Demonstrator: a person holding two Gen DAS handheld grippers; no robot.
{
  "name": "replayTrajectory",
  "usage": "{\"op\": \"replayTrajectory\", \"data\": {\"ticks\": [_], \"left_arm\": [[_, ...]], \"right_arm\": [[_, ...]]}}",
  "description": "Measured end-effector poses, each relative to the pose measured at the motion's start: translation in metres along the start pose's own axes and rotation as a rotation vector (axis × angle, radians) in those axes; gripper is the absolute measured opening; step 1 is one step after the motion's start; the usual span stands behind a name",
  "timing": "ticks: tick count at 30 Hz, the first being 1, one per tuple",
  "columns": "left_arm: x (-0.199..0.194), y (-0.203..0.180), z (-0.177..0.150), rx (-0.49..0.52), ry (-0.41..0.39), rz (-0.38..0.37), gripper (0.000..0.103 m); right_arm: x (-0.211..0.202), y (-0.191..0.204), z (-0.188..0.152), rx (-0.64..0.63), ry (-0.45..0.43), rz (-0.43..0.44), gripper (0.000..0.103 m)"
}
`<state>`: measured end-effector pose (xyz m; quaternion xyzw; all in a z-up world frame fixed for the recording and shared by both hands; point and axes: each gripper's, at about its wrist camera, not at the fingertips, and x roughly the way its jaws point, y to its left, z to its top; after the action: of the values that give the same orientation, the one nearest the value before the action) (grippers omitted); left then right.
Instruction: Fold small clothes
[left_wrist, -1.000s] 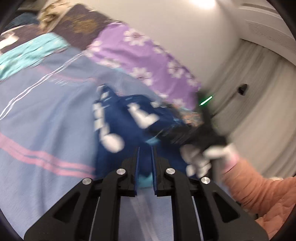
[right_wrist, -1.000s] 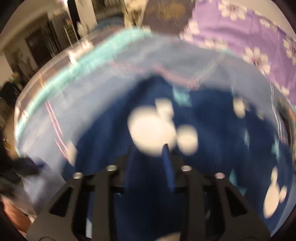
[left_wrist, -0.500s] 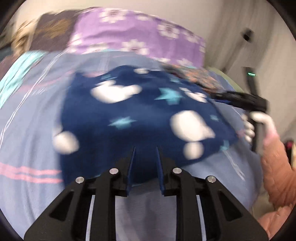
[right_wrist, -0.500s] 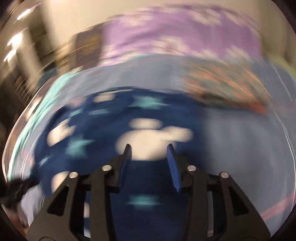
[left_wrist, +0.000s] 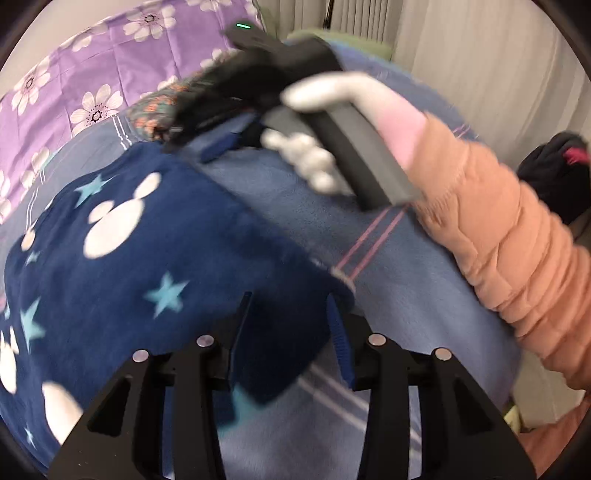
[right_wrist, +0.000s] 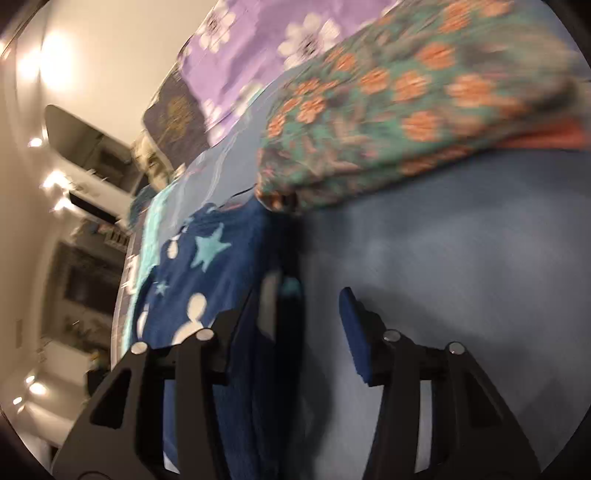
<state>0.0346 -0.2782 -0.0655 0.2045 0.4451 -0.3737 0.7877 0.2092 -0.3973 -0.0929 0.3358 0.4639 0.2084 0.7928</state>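
Navy fleece garment (left_wrist: 122, 273) with white mouse heads and teal stars lies spread on blue bed blanket (left_wrist: 399, 280). Left gripper (left_wrist: 291, 314): fingers apart, garment's near corner between them, not pinched. Right gripper (right_wrist: 303, 306): fingers apart, left one at garment's edge, right one over bare blanket. Floral folded cloth (right_wrist: 406, 110) just beyond garment. Purple flowered quilt (left_wrist: 92, 74) behind.

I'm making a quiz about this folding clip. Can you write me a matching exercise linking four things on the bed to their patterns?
Things:
1. navy garment
2. purple quilt
3. folded pile
4. blue bedsheet

Patterns:
A. orange flowers on green
B. white flowers
C. stars and white mouse heads
D. plain with thin pink stripes

Pairs: 1-C, 2-B, 3-A, 4-D
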Motion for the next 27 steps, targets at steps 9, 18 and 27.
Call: {"op": "replayTrajectory", "data": {"ticks": [9,18,27], "left_arm": [[0.027,-0.002,0.009,0.025,0.060,0.017,0.042],[0.039,-0.007,0.010,0.058,0.042,-0.046,0.041],[0.032,-0.016,0.007,0.060,0.010,-0.009,0.042]], "right_arm": [[0.027,0.011,0.038,-0.078,-0.058,0.038,0.008],[0.019,-0.023,0.046,-0.019,-0.139,0.059,0.003],[0.013,0.008,0.025,-0.100,-0.015,0.081,0.070]]}}
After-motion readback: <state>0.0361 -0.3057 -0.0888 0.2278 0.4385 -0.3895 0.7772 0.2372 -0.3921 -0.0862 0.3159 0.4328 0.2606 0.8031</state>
